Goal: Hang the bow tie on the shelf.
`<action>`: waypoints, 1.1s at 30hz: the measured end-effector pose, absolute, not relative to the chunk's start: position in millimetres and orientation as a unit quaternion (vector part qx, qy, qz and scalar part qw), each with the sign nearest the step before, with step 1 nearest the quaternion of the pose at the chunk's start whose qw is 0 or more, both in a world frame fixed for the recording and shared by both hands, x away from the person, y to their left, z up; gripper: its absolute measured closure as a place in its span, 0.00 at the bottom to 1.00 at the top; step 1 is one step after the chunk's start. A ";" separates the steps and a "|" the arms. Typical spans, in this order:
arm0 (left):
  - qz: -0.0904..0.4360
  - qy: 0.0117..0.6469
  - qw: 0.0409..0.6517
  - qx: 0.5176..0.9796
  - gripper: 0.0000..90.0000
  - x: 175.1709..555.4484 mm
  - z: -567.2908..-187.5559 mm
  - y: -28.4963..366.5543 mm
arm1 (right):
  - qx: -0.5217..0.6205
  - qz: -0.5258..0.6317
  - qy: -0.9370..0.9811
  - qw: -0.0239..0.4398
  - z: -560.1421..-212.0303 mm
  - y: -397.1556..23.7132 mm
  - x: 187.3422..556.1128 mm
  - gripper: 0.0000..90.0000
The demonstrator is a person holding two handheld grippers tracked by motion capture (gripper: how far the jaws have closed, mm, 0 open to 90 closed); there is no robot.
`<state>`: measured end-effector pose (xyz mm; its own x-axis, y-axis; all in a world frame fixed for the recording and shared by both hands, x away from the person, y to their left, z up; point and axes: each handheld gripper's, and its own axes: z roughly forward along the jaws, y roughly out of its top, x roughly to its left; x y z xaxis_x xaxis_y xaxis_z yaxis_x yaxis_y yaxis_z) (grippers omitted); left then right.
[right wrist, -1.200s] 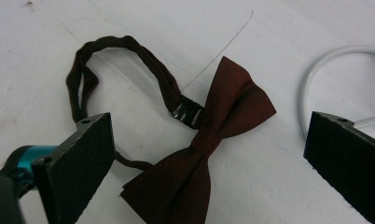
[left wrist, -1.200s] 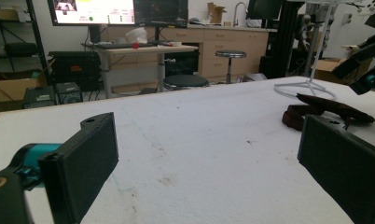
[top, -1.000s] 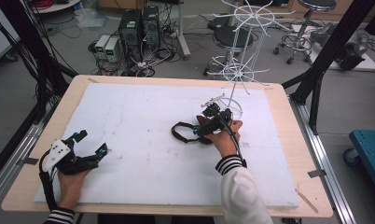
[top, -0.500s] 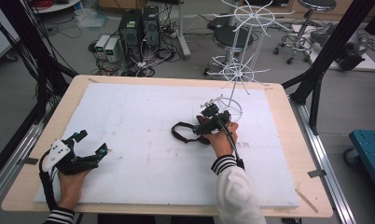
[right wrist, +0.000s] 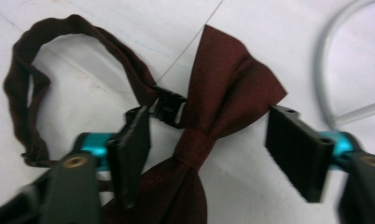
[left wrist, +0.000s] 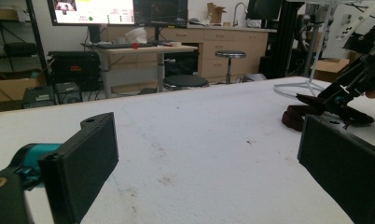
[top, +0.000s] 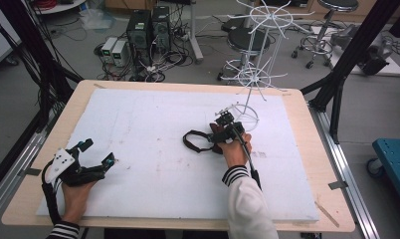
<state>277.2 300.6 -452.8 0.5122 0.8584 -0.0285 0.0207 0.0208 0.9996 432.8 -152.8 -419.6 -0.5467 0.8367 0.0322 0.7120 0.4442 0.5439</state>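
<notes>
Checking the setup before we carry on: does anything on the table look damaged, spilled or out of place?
Nothing serious. The white table cover has small brownish marks near its middle. The dark red bow tie lies flat between the open right gripper, strap loosely curled.

The left hand (top: 74, 191) comes in from the bottom left and holds the left gripper (top: 97, 153) low over the tabletop (top: 153, 134), with its jaws wide apart and nothing between them. The right arm (top: 248, 204), in a white sleeve with a striped cuff, reaches forward to the middle, where the right hand (top: 234, 148) holds the right gripper (right wrist: 209, 154). Its jaws point down and stand apart.
</notes>
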 end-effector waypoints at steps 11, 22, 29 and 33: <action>0.339 0.359 0.618 0.612 0.06 277.2 -452.8 300.5 | 0.451 0.251 0.846 0.133 -421.7 -152.8 428.8 0.83; 0.339 0.359 0.617 0.612 0.06 277.2 -452.8 300.6 | 0.447 0.255 0.846 0.140 -418.9 -150.5 425.9 0.86; 0.339 0.359 0.617 0.612 0.06 277.2 -452.8 300.6 | 0.441 0.271 0.844 0.143 -416.6 -153.1 422.7 0.86; 0.340 0.360 0.618 0.611 0.06 277.2 -452.9 300.4 | 0.440 0.279 0.841 0.147 -411.4 -152.5 419.3 0.86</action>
